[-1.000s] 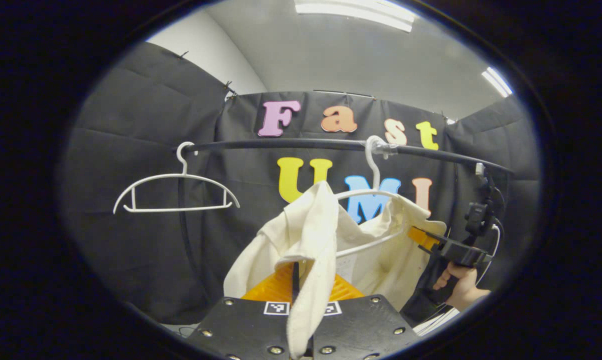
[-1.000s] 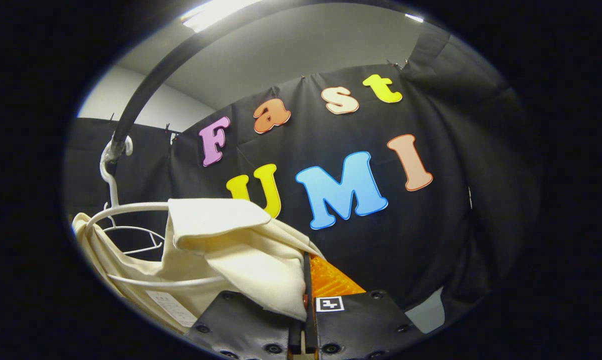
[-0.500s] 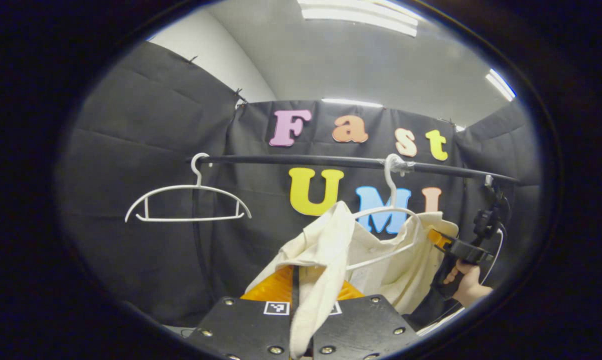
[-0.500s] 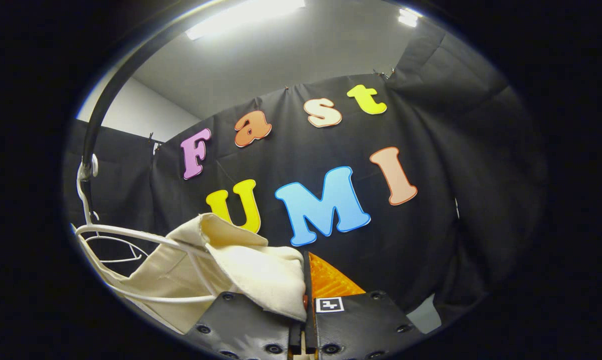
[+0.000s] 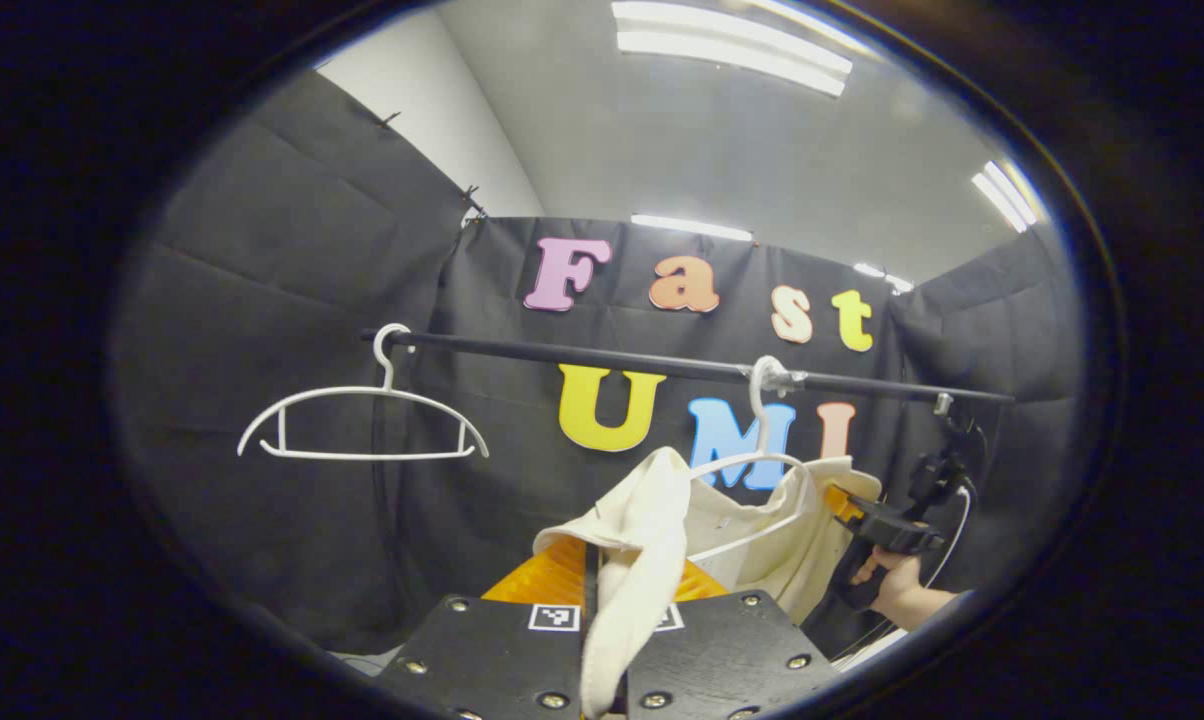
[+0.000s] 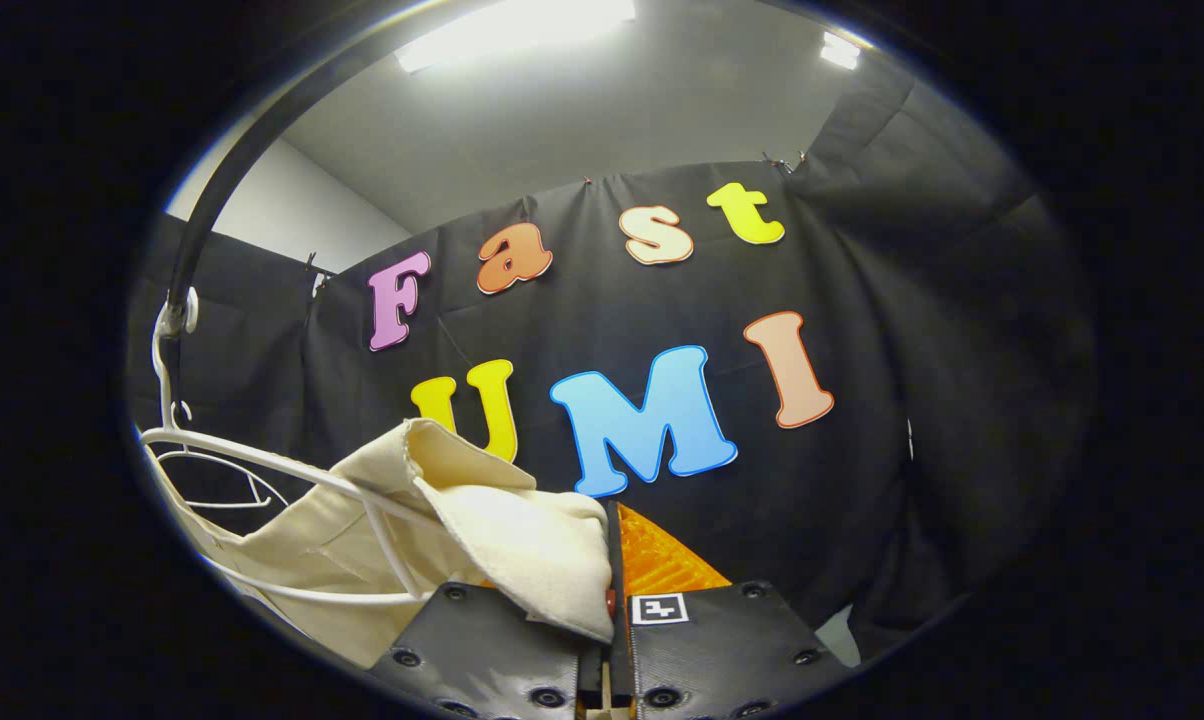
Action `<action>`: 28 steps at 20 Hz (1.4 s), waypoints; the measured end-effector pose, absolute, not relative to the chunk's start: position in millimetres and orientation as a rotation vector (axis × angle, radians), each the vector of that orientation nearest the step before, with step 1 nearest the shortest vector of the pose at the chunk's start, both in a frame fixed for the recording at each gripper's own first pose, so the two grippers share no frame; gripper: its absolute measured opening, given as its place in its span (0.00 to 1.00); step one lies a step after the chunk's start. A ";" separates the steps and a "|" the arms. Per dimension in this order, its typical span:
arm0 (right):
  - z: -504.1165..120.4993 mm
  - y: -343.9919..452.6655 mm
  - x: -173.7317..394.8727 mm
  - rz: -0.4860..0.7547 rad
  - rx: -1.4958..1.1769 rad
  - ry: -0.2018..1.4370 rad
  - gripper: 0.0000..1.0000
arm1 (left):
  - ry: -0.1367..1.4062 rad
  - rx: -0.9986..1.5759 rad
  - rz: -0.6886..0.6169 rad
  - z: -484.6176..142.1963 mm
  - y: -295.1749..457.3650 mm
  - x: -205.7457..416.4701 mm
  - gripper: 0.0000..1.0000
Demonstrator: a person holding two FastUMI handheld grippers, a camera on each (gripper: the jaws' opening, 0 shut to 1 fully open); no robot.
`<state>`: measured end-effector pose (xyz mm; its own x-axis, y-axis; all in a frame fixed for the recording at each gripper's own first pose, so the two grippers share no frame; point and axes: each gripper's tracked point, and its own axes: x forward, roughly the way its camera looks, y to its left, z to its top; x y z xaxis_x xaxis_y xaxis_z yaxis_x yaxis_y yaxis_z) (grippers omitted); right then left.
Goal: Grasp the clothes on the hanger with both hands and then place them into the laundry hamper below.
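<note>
A cream garment (image 5: 752, 530) still drapes over a white hanger (image 5: 762, 470) that hooks on the black rail (image 5: 582, 352). In the left gripper view my left gripper (image 5: 602, 570) is shut on the garment's near shoulder, and cloth spills down between its orange fingers. Farther right in that view a hand holds the right gripper (image 5: 847, 503) against the garment's far shoulder. In the right gripper view my right gripper (image 6: 610, 545) is shut on a fold of the cream garment (image 6: 482, 530), with the white hanger (image 6: 262, 465) still inside the cloth.
A second, bare white hanger (image 5: 362, 425) hangs at the left end of the rail. A black stand with cables (image 5: 947, 450) holds the rail's right end. Black cloth walls surround the booth, with ceiling lights above.
Both grippers have pulled back and down from the rail with the garment held. The rail and hanger look smaller and farther off in the left gripper view; the cloth is stretched off the hanger.
</note>
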<state>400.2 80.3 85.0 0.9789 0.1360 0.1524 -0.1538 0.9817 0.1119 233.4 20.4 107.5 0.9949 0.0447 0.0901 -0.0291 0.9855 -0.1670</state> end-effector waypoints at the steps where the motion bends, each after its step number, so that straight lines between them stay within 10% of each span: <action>1: 87.4 79.6 400.1 0.147 0.119 -0.147 0.07 | -0.098 -0.169 0.045 112.4 27.8 232.9 0.01; 28: 56.5 58.9 457.3 0.150 0.178 -0.143 0.07 | -0.063 -0.367 0.134 45.6 101.8 265.8 0.02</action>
<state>457.3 58.9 56.5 0.9787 0.1355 0.1541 -0.1607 0.9731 0.1653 265.8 101.8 45.6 0.9892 0.1419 0.0369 -0.1192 0.9247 -0.3615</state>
